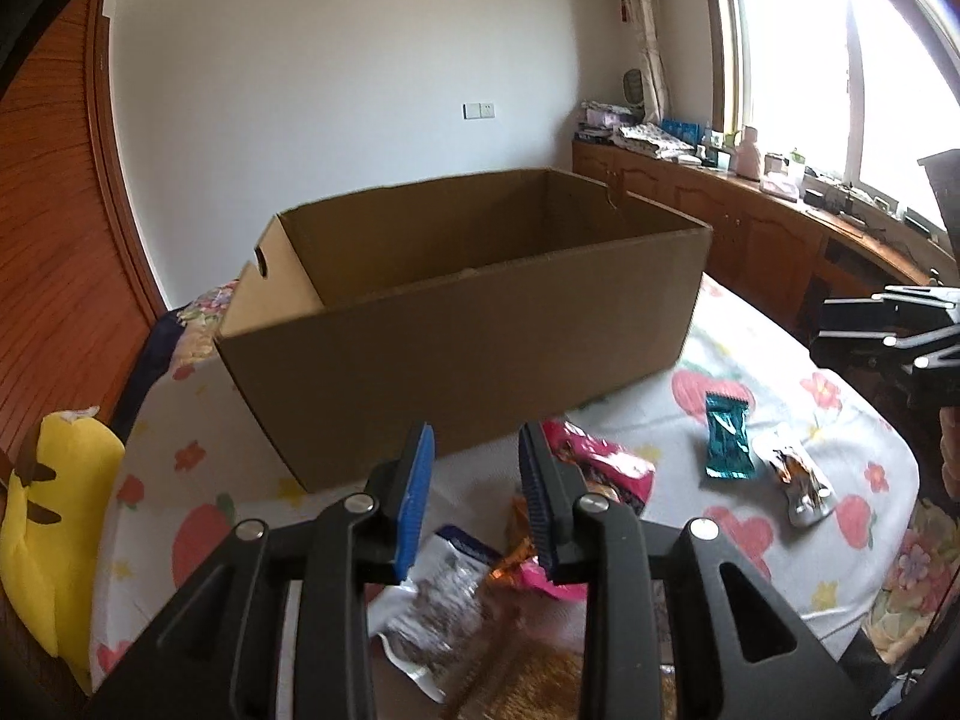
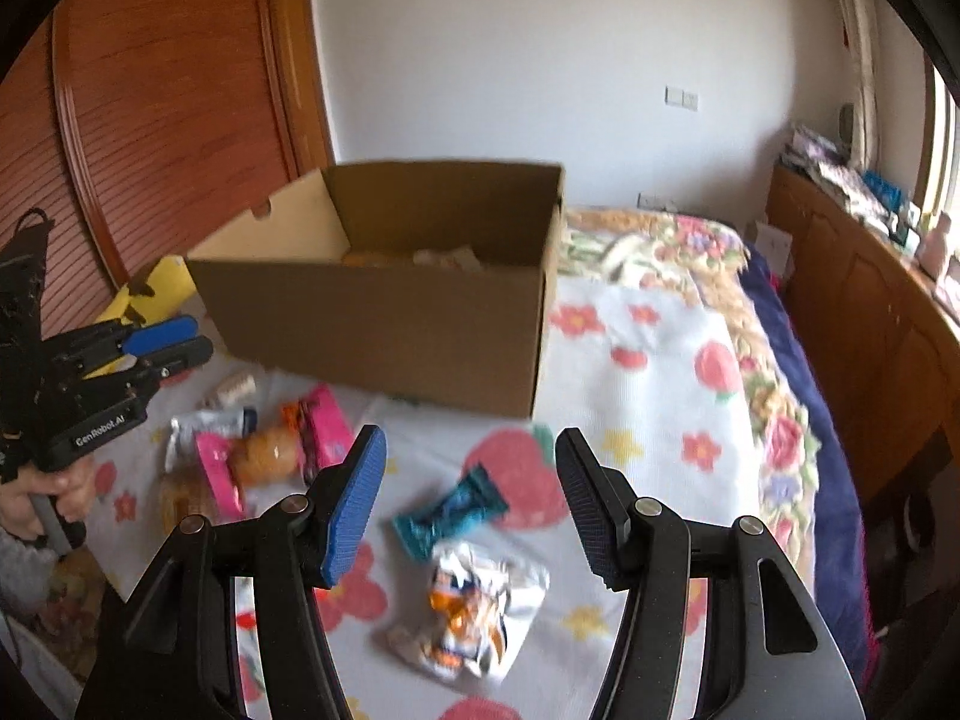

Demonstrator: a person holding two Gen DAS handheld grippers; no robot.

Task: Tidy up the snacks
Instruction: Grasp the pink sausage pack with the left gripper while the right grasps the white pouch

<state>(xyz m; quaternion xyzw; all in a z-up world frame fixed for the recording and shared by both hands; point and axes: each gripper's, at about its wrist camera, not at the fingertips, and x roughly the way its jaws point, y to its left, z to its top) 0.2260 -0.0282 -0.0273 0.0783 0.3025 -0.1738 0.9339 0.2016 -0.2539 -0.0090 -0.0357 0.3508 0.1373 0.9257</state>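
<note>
An open cardboard box (image 1: 456, 324) stands on the flowered bedspread; it also shows in the right wrist view (image 2: 384, 324) with some snacks inside. My left gripper (image 1: 474, 456) is open and empty, above a pink packet (image 1: 606, 468) and a silver-grey packet (image 1: 432, 606). My right gripper (image 2: 471, 462) is open and empty, above a teal packet (image 2: 450, 510) and a white-and-orange packet (image 2: 468, 612). The teal packet (image 1: 727, 443) and white-orange packet (image 1: 798, 474) lie right of my left gripper. A pile of pink and orange snacks (image 2: 270, 450) lies at left.
A yellow plush toy (image 1: 54, 516) lies at the bed's left edge. A wooden cabinet (image 1: 750, 228) with clutter runs under the window on the right. A wooden louvred door (image 2: 150, 120) stands behind the box. The bedspread (image 2: 660, 360) extends right of the box.
</note>
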